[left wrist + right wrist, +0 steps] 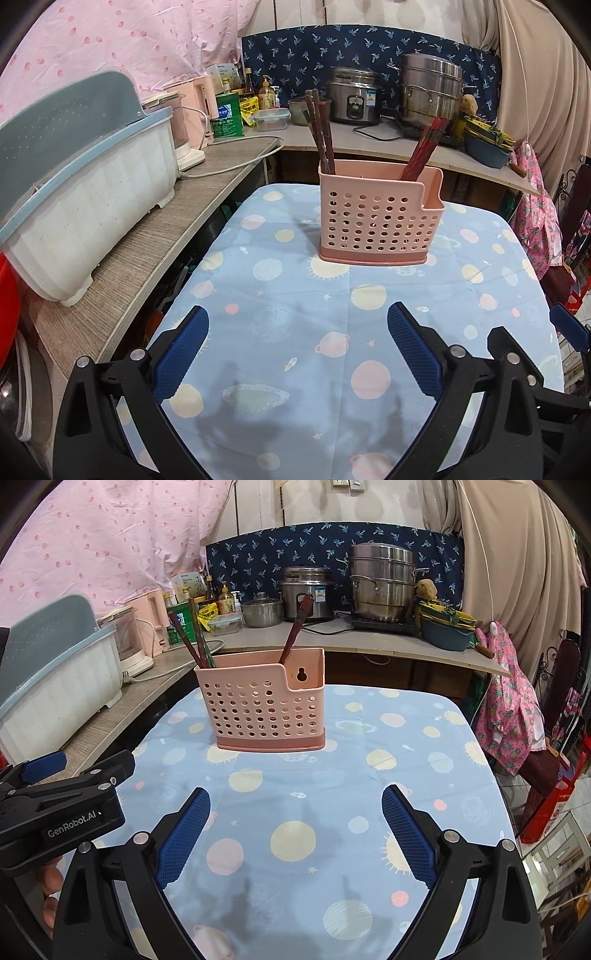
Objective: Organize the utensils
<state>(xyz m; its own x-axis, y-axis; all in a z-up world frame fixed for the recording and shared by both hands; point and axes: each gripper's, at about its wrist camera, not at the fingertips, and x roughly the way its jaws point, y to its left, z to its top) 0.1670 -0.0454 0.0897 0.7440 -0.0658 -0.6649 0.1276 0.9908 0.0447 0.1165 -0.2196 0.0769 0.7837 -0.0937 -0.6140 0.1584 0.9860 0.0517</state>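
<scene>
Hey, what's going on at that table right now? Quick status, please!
Left gripper open, empty; right gripper open, empty. Pink utensil holder upright on the tablecloth, chopsticks standing at both ends. Nothing between grippers and holder.

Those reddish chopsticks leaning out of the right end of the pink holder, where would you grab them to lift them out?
Grip the red chopsticks on the bare upper shafts, well above the pink holder rim, coming from above. They lean to the right, so tilt the right tool to match and close across the bundle. The lower part sits hidden inside the perforated walls, so only the top is reachable.
</scene>
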